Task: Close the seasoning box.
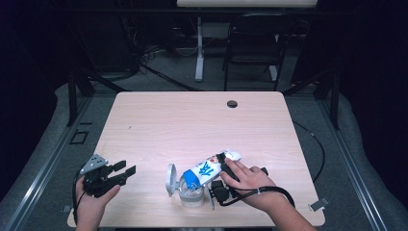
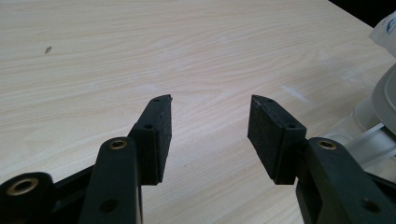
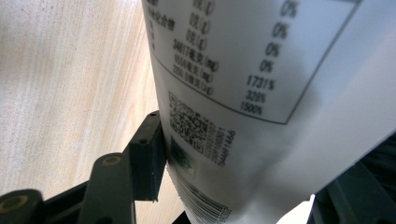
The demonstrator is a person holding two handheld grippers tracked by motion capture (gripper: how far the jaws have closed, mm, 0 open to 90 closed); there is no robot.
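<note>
A white packet [image 1: 208, 170] with blue print lies tilted, its blue lower end over a clear container [image 1: 191, 196] whose round lid [image 1: 170, 179] stands open at the left. My right gripper [image 1: 219, 172] is shut on the packet's upper half, under the person's hand. In the right gripper view the packet's label side [image 3: 261, 93] sits between the jaws of my right gripper [image 3: 243, 179], and the left pad [image 3: 148, 158] presses on it. My left gripper [image 1: 126, 168] rests open near the table's front left corner, apart from the container, with bare table between the pads of my left gripper [image 2: 211, 101].
The light wooden table [image 1: 192, 120] has a round cable hole [image 1: 232, 104] at the back. The container [image 2: 380, 109] and a corner of the packet [image 2: 386, 28] show at the left gripper view's right edge. A black chair [image 1: 254, 45] stands behind the table.
</note>
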